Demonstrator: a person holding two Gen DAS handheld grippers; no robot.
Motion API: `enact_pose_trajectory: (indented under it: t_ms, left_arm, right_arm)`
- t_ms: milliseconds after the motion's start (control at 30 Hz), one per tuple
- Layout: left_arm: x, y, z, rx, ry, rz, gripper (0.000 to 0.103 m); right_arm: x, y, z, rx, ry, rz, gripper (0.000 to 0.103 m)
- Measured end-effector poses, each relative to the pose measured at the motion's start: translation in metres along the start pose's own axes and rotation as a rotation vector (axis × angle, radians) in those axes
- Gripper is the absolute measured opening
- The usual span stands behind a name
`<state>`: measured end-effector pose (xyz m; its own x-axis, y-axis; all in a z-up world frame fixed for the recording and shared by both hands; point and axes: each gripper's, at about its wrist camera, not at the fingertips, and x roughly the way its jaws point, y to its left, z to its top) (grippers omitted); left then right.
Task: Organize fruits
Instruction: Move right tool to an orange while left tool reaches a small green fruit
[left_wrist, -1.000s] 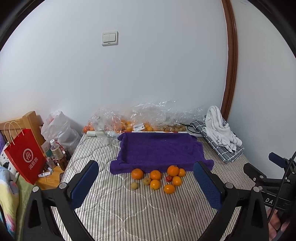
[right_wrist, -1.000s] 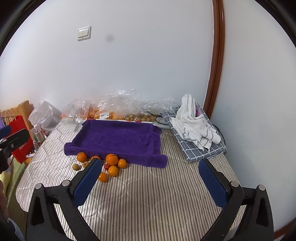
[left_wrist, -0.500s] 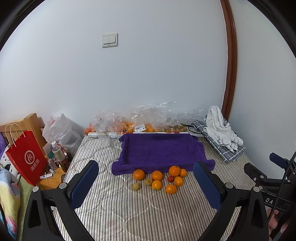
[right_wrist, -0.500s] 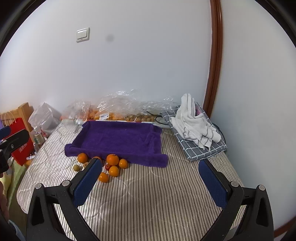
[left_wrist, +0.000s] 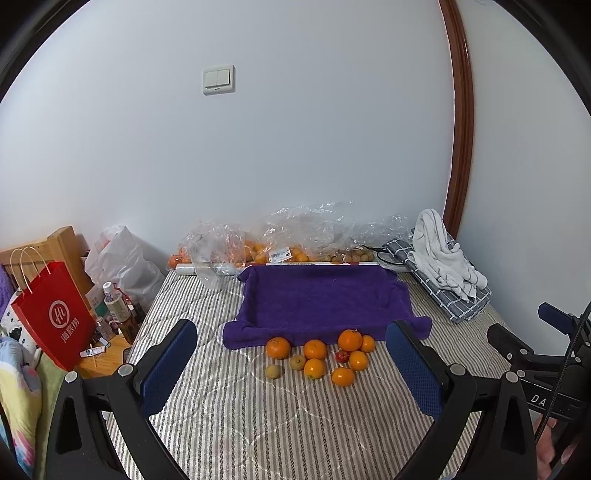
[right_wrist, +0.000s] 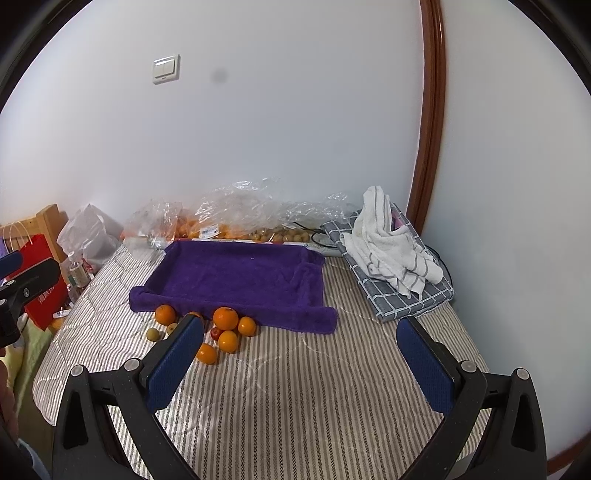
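On the striped bed, just in front of the purple towel tray, the fruits lie touching in a loose cluster, while I hold the left gripper and right gripper well back, fingers spread and empty. I judge the round fruit liable to roll on the soft quilt if a finger nudges a neighbour, and the small green and red pieces could slip from a wide grasp.

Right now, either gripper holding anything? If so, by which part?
Nothing held. Left gripper and right gripper are both open and empty above the striped quilt; the oranges lie loose in front of the purple towel.
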<state>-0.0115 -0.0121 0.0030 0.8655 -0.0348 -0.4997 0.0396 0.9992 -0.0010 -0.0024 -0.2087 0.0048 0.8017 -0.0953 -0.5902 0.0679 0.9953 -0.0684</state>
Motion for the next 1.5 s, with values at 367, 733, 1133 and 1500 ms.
enact_pose_trajectory:
  t_ms: [367,733,1133,1500]
  left_arm:
    - [0.01,0.005,-0.004,-0.023,0.005,-0.023,0.103]
    - [0.04,0.013,-0.01,-0.029,0.02,-0.02,0.103]
    - [0.111,0.041,-0.039,0.002,0.126,0.04,0.103]
    - [0.181,0.086,-0.089,-0.057,0.299,0.037,0.091]
  right_arm:
    - [0.004,-0.002,-0.001,0.022,0.011,0.054,0.103]
    - [0.04,0.01,-0.008,-0.013,0.029,0.04,0.103]
    - [0.12,0.027,-0.025,-0.008,0.115,0.071,0.102]
    - [0.198,0.062,-0.054,-0.081,0.284,0.161,0.067]
